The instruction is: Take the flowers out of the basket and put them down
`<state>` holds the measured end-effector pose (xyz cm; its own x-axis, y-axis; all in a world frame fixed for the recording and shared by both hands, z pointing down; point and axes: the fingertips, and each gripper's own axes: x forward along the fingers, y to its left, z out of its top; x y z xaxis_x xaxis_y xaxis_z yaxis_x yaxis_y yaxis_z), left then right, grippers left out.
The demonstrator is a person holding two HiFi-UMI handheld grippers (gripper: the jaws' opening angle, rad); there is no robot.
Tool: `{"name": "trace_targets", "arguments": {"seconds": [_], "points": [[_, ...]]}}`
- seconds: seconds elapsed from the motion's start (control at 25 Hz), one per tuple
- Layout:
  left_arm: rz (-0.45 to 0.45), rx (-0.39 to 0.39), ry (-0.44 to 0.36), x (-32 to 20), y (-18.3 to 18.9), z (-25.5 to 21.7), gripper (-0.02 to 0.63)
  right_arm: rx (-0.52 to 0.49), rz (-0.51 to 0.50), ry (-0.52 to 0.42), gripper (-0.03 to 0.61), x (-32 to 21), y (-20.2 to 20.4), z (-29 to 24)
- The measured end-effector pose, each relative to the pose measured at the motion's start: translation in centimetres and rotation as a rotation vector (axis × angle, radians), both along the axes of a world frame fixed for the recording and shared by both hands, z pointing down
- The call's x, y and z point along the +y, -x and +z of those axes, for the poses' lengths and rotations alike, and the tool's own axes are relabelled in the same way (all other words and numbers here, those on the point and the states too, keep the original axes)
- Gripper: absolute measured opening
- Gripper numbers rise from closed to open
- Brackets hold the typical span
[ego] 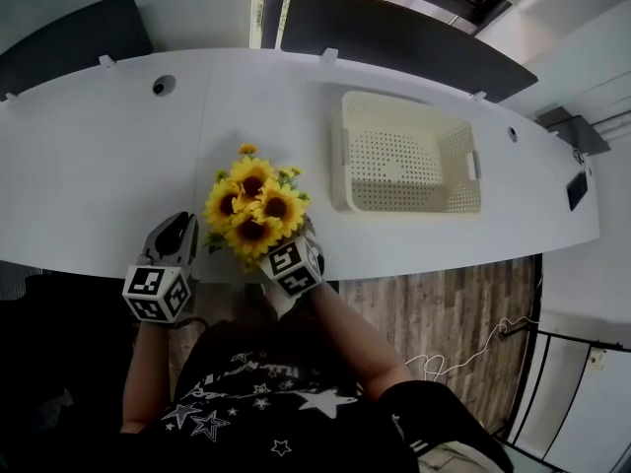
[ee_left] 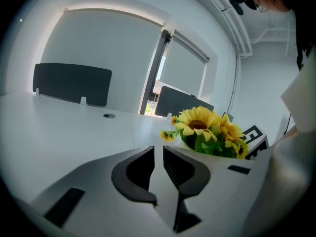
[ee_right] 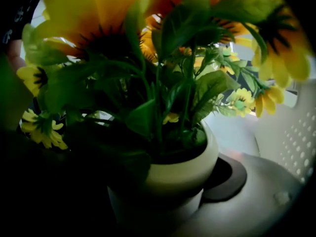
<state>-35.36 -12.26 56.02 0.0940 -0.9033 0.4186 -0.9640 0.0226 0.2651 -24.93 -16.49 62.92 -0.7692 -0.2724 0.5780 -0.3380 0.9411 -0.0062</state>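
A bunch of yellow sunflowers [ego: 254, 208] stands in a small white pot [ee_right: 182, 174] over the near edge of the white table [ego: 99, 166]. My right gripper [ego: 286, 254] is shut on the pot from the near side. One dark pad [ee_right: 229, 179] lies against the pot's right wall, and the other side is lost in shadow. Left of the flowers [ee_left: 202, 125], my left gripper [ego: 175, 230] has a narrow gap between its jaws [ee_left: 158, 149] and nothing in it. The cream perforated basket [ego: 345, 156] stands empty to the right.
Dark divider panels [ego: 394, 37] line the table's far edge. A round cable hole [ego: 158, 87] is at the far left. Wooden floor [ego: 444, 313] and a loose cable show below the table's near edge.
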Motion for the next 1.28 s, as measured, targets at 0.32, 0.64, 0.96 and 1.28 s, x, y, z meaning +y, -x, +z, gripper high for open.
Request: {"name": "trace_targets", "arguments": {"seconds": [0.32,0.64,0.96,1.28], "points": [[-0.009,0.000,-0.012,1.3,-0.3,-0.3,0.060,0.058,0.052,-0.022,0.526,0.1,-1.2,0.1],[0.004,0.024,-0.022,1.8,-1.1,-0.8,0.060,0.051,0.039,0.037,0.526,1.3,-2.0,-0.1],[0.000,0.011,-0.060,1.7,-2.3,-1.7,0.060,0.061,0.051,0.050,0.526,2.2,-4.6,-0.1],[-0.097,-0.006,-0.088,4.0,-3.7,-4.8,0.060,-0.034,0.045,0.080,0.525,3.6,-8.0,-2.5]]}}
